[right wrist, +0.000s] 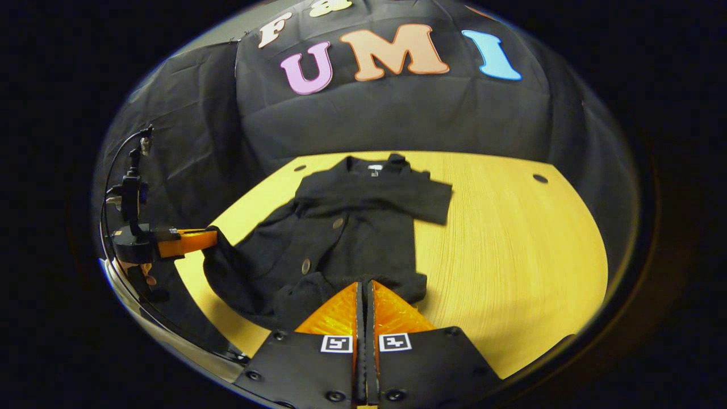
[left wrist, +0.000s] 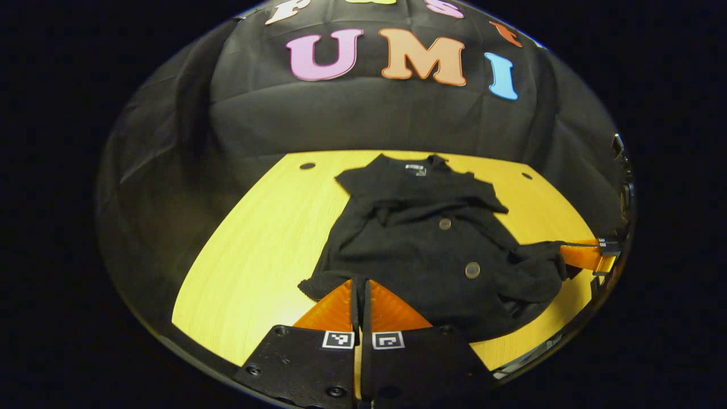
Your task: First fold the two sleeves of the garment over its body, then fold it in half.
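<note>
The black garment (left wrist: 431,250) lay on the yellow table (left wrist: 255,250), sleeves folded over its body, while the left gripper (left wrist: 360,284) and right gripper (right wrist: 363,287) each pinched a near hem corner.

The left gripper view looked from low over the near edge of the table (left wrist: 244,272), facing the booth wall, close above the near-left corner of the garment (left wrist: 420,244). The right gripper view sat equally low and close at the garment's (right wrist: 341,238) near-right corner, also facing the wall across the table (right wrist: 511,255). Both views shared the whole garment and the tabletop around it; each caught the other gripper beside the garment's far corner.
</note>
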`<state>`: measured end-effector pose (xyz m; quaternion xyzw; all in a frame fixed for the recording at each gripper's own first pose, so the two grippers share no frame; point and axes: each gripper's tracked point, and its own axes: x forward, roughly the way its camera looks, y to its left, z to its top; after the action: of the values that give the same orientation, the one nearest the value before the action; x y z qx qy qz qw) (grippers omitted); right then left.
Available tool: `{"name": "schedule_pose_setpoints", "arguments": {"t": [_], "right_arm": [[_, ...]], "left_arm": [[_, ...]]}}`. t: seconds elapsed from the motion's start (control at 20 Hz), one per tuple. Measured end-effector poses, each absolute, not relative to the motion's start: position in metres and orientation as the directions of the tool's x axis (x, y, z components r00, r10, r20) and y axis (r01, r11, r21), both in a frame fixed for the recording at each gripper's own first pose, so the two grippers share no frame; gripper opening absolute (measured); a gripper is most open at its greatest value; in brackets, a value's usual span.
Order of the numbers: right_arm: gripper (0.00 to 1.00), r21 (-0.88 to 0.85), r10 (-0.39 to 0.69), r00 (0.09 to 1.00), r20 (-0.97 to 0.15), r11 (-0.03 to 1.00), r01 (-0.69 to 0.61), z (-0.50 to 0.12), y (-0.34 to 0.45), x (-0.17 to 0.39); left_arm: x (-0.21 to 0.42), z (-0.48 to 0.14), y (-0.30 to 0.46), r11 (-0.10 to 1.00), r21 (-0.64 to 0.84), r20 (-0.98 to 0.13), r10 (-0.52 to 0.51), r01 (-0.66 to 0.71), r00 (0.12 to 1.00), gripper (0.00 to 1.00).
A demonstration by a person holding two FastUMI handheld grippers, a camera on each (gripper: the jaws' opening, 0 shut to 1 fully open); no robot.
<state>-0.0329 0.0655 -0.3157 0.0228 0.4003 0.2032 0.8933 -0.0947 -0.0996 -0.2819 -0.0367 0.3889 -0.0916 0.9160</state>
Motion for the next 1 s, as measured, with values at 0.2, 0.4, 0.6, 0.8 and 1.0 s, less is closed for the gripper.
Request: {"name": "schedule_pose_setpoints", "arguments": {"t": [0.2,0.4,0.6,0.8,1.0], "right_arm": [[0.03,0.184,0.391,0.624,-0.676,0.910,-0.371,-0.305,0.077,0.054],[0.03,0.171,0.365,0.616,-0.698,0.920,-0.352,-0.320,0.076,0.128],[0.02,0.209,0.371,0.639,-0.674,0.925,-0.317,-0.313,0.077,0.208],[0.02,0.202,0.368,0.642,-0.672,0.926,-0.319,-0.322,0.086,0.269],[0.04,0.207,0.369,0.688,-0.625,0.928,-0.309,-0.300,0.093,0.301]], "left_arm": [[0.006,-0.274,-0.113,0.975,-0.150,-0.640,-0.221,0.163,0.735,0.00],[0.099,-0.276,-0.128,0.971,-0.160,-0.572,-0.239,0.179,0.785,0.00],[0.162,-0.296,-0.132,0.977,-0.079,-0.564,-0.208,0.199,0.799,0.00],[0.214,-0.303,-0.124,0.988,-0.065,-0.540,-0.155,0.143,0.827,0.00],[0.234,-0.283,-0.094,0.997,-0.077,-0.502,-0.065,0.030,0.863,0.00]]}}
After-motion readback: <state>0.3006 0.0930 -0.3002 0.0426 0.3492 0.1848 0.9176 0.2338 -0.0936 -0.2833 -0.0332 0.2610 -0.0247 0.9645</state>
